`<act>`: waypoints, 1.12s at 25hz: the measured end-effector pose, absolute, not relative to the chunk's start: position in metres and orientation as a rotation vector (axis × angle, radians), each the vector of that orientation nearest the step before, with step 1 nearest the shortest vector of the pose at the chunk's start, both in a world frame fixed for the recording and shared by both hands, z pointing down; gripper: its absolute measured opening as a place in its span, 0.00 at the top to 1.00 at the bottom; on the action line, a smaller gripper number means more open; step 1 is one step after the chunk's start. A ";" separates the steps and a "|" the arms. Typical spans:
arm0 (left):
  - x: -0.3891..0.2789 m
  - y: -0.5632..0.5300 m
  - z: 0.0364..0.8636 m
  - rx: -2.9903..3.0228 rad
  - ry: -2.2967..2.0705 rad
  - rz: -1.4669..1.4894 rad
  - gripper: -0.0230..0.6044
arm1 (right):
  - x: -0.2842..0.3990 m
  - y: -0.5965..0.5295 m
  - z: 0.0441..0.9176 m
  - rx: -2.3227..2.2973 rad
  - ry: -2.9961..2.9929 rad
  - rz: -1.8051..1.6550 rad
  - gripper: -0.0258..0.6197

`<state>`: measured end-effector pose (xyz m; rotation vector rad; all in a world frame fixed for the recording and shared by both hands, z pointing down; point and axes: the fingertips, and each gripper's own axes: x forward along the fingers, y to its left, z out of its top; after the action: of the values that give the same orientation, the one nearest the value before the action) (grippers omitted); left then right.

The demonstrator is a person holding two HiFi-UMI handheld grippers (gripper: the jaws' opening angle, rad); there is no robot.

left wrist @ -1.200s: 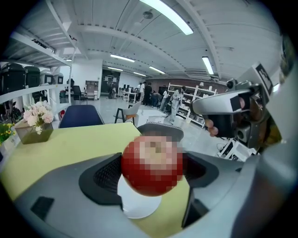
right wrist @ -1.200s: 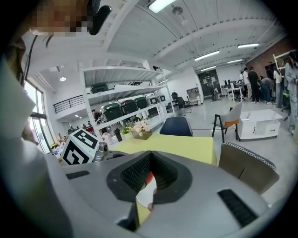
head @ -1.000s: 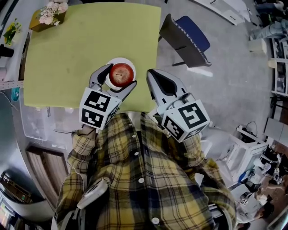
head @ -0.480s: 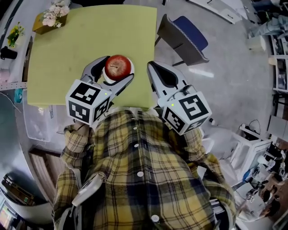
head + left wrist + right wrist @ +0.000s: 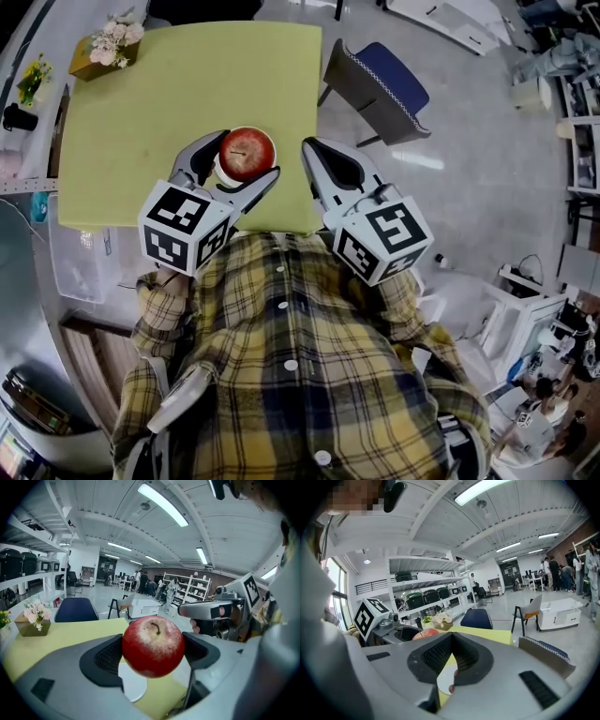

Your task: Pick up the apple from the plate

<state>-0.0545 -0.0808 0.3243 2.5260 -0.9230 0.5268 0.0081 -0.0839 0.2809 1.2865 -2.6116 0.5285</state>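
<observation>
The red apple (image 5: 247, 152) sits between the two jaws of my left gripper (image 5: 234, 164), which is shut on it. In the left gripper view the apple (image 5: 153, 645) hangs clear above the white plate (image 5: 132, 687), gripped by both dark pads. Only a sliver of the plate (image 5: 222, 172) shows under the apple in the head view. My right gripper (image 5: 316, 153) is just right of the apple, its jaws together and holding nothing. From the right gripper view the apple (image 5: 424, 633) peeks over the left jaw, and the plate (image 5: 444, 684) shows below the tips.
The plate lies near the front edge of a yellow-green table (image 5: 169, 94). A box of flowers (image 5: 105, 49) stands at its far left corner. A blue chair (image 5: 384, 84) is beyond the table's right side. Shelves and people are far off.
The apple has gone from resting on the plate to being held above it in the left gripper. The right gripper has stayed beside it.
</observation>
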 end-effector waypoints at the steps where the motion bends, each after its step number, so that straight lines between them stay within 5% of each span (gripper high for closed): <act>1: -0.054 -0.081 0.324 2.524 -0.923 0.524 0.31 | 0.009 -0.085 0.281 1.285 -2.610 0.529 0.96; 28: -0.059 -0.102 0.331 2.514 -0.906 0.554 0.31 | -0.004 -0.110 0.289 1.216 -2.598 0.520 0.97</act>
<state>-0.0594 -0.1020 0.3308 2.5138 -0.9064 0.5539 -0.0040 -0.1101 0.2894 1.2160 -2.5982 0.5200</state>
